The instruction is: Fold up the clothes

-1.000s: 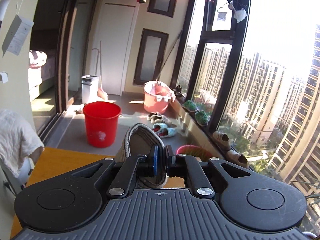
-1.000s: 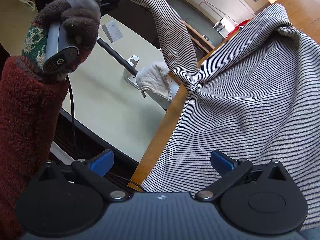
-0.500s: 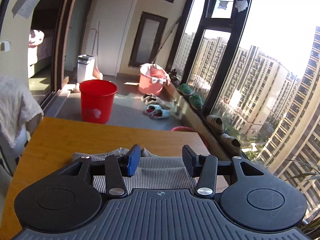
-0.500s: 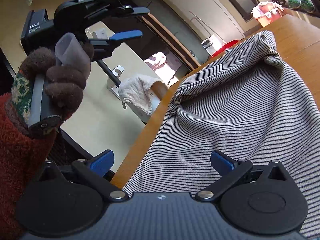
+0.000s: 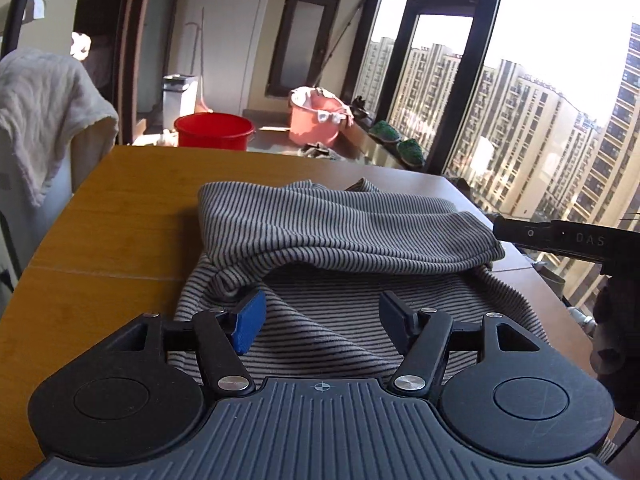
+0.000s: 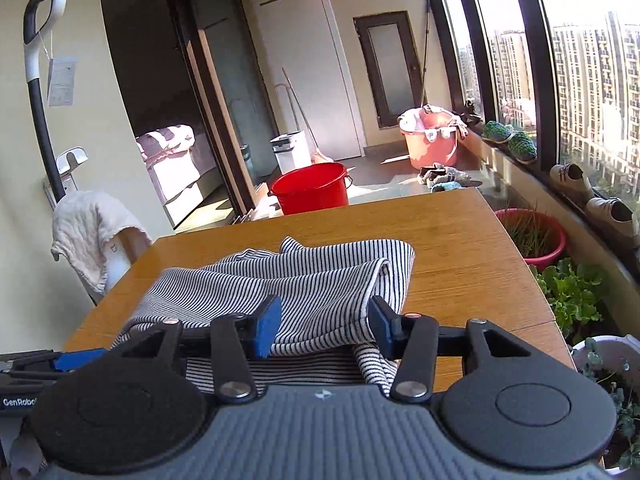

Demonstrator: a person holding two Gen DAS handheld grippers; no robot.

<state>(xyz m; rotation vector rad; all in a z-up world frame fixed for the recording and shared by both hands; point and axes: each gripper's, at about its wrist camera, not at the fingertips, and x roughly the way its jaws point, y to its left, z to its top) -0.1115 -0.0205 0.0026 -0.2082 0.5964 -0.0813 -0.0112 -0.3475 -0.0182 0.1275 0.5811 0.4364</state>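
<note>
Striped shirt [image 5: 344, 232] lies on the wooden table [image 5: 100, 248], bunched w/ one part folded back over the rest so a thick rolled fold runs across the middle; the lower layer spreads flat toward the near edge. In the right wrist view the same shirt [image 6: 288, 280] sits at the table's near-left part, w/ bare wood [image 6: 460, 248] to its right and beyond it.

Left tool [image 5: 320, 316] is low over the near, flat part of the shirt. Its jaws have just been opening and stand well apart; cloth shows under the gap, but neither blue pad [image 5: 250, 322] presses on it (nothing gripped). At the right edge of that view a dark bar of the other tool [image 5: 568, 238] pokes in beside the fold's right end.

Right tool [image 6: 324, 326] is at the shirt's near edge. Its jaws have just been closing and are about half apart, w/ a bunched strip of striped cloth between them; the right pad looks to touch the hem, the left pad [image 6: 269, 326] sits just at the cloth, so I can't tell whether it's clamped yet.

Beyond the table: a red bucket [image 6: 312, 188] on the floor, a pink tub [image 6: 430, 142] farther back, a white towel [image 6: 90, 232] draped over something at far left, and big windows [image 5: 520, 120] on the right (apt. blocks outside).
</note>
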